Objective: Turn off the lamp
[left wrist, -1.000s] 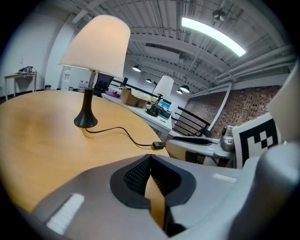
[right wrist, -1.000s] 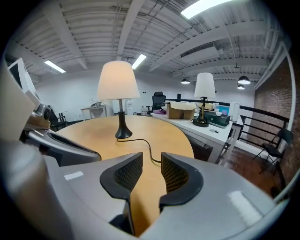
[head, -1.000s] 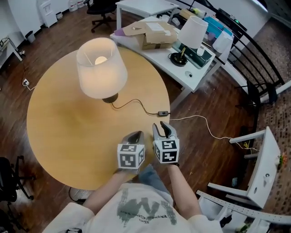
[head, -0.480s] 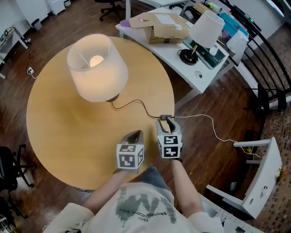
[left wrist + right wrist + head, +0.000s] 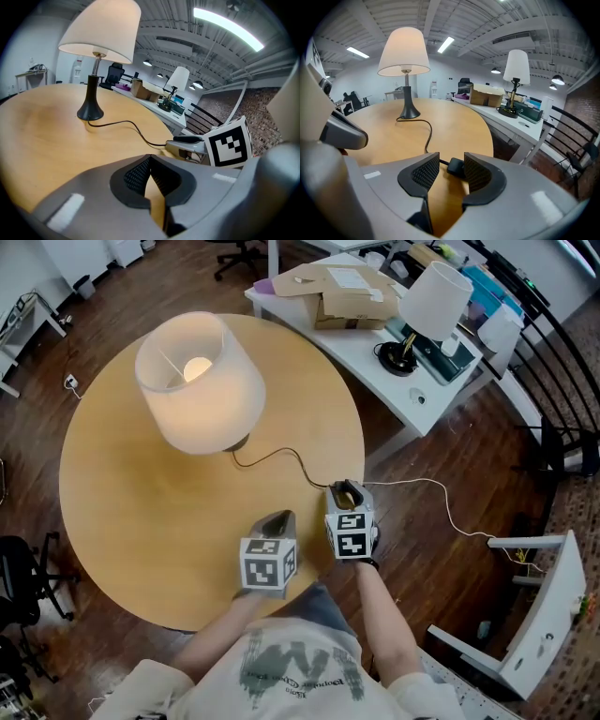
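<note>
Wooden table (image 5: pixel 122 521) held the cord switch (image 5: pixel 456 167) between our right gripper's (image 5: pixel 451 171) opening jaws; we judged it light, rigid, best pinched sideways. Our left gripper (image 5: pixel 150 178) sat closed, empty.

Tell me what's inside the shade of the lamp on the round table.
Through the open top of the shade, the head view shows a glowing bulb. The shade covers the stem there; only an edge of the dark base peeks out beneath it.
</note>
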Demonstrator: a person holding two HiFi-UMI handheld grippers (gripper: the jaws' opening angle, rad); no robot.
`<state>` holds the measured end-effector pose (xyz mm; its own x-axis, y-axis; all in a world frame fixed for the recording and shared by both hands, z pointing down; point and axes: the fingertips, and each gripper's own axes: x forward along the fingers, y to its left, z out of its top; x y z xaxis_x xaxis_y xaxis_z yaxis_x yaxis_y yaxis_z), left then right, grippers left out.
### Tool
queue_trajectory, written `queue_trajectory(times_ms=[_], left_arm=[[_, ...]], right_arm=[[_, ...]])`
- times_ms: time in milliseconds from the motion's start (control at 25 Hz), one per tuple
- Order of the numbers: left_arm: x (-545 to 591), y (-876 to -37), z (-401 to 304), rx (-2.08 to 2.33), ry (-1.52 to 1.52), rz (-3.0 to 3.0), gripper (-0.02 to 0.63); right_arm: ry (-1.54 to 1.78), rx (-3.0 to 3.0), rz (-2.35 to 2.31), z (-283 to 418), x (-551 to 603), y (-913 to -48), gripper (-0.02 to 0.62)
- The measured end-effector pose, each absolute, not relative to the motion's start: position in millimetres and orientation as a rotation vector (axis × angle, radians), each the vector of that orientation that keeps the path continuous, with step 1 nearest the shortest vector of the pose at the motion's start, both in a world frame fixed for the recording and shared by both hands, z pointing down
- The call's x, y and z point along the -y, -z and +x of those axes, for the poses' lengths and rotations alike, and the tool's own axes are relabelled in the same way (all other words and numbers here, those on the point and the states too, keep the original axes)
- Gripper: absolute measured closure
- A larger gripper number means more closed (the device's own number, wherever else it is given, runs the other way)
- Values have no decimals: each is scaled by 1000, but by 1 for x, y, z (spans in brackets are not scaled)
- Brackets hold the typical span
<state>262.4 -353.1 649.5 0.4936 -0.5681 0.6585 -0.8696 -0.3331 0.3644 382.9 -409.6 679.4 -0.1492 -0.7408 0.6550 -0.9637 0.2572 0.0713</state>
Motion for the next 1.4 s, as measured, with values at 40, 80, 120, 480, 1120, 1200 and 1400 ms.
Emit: queue_trajectory(times_ms=[40,80,120,480,1120,1200,1400], left_arm=[[354,-650,261,1183,-550,2034,611],[355,-650,260,1188,-550,2030,611],[356,-650,259,1193,-550,2026,611],[360,-655,256,1201,-550,2006,611],[357,-636,237,1256,-508,2024,611],[355,-629,228,1274,-490,2030,611],[350,-614,204,1309,-444,2046,611]], right_arm=[[-500,1949,1539,382,409,-682,448],[-500,1945,1544,382,409,-682,457],[-499,1941,1555,382,410,-682,464],[-487,1917,1658,386,414,-687,523],[-578,1879,1666,391,415,-680,518],[-563,1901,1690,385,415,-666,518],[-517,1957,1716,361,407,-636,518]])
